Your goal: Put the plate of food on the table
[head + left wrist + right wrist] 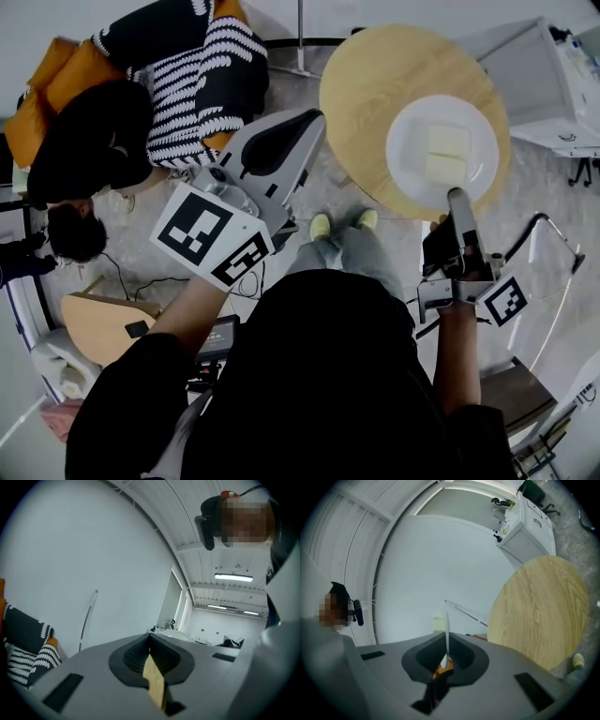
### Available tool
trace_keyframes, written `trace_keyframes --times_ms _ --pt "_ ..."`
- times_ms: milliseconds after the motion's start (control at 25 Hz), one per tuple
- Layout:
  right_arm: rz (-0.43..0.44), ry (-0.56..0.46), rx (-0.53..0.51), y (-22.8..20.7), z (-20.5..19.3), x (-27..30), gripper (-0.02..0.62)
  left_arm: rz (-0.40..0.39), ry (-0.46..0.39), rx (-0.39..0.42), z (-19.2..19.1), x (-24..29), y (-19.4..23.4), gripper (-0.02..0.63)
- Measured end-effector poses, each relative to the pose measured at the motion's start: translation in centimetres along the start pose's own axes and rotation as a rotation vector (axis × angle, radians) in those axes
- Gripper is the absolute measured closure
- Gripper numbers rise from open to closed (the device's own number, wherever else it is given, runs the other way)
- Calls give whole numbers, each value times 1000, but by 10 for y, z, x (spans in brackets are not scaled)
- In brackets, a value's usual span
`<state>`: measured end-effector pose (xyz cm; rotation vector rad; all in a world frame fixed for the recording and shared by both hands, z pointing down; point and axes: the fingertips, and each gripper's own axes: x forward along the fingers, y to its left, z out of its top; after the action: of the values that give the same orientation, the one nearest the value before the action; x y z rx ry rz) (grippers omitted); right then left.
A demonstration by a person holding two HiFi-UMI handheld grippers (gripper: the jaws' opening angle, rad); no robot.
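**A:** Black sleeves sit nearest the camera. What is in each hand?

**B:** The left gripper [149,654] is held up on the left, over the floor. Its jaws are pressed together with nothing caught between them. The right gripper [457,197] reaches out level toward the table.

**A:** And the right one's jaws?

**B:** They are almost together, pinching the near rim of the white plate [412,141]. In the right gripper view the rim shows edge-on, a thin white line rising out of the black pads [461,656].

**A:** Where is the plate, then?

**B:** It is over the near right part of the round wooden table [366,75], just inside the edge. Whether it rests on the wood or hangs just above it, I cannot tell. Pale yellow blocks of food [448,155] lie in the middle of it.

**A:** What is around the table?

**B:** A pair of pale shoes [321,225] shows on the grey floor, just beside the table's near edge. Further off on the left is a seat with orange cushions [66,70] and a black-and-white striped throw [202,84] over it. Past the table on the right stands a white cabinet [553,75].
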<state>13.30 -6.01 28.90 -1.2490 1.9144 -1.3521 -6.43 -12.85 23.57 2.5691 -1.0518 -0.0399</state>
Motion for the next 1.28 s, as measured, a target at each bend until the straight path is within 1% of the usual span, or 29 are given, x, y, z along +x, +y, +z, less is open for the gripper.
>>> trace_keyframes --times_ms 160,360,720,1000,1120,1280 --pt "-12 1 0 -1 -1 -1 578 -3 -3 -5 0 2 1 598" --pt "-7 1 -5 -2 0 -1 578 -6 -11 -6 -1 4 1 598" --pt "17 8 -8 0 -1 0 578 18 -21 9 4 -4 0 598" --pt "10 20 4 -10 1 -2 578 42 6 18 1 -3 0 598" --pt "-1 23 3 -16 0 -3 578 43 31 26 -1 1 1 598" --pt "-17 27 31 -25 -3 -5 578 46 64 32 -5 3 2 598"
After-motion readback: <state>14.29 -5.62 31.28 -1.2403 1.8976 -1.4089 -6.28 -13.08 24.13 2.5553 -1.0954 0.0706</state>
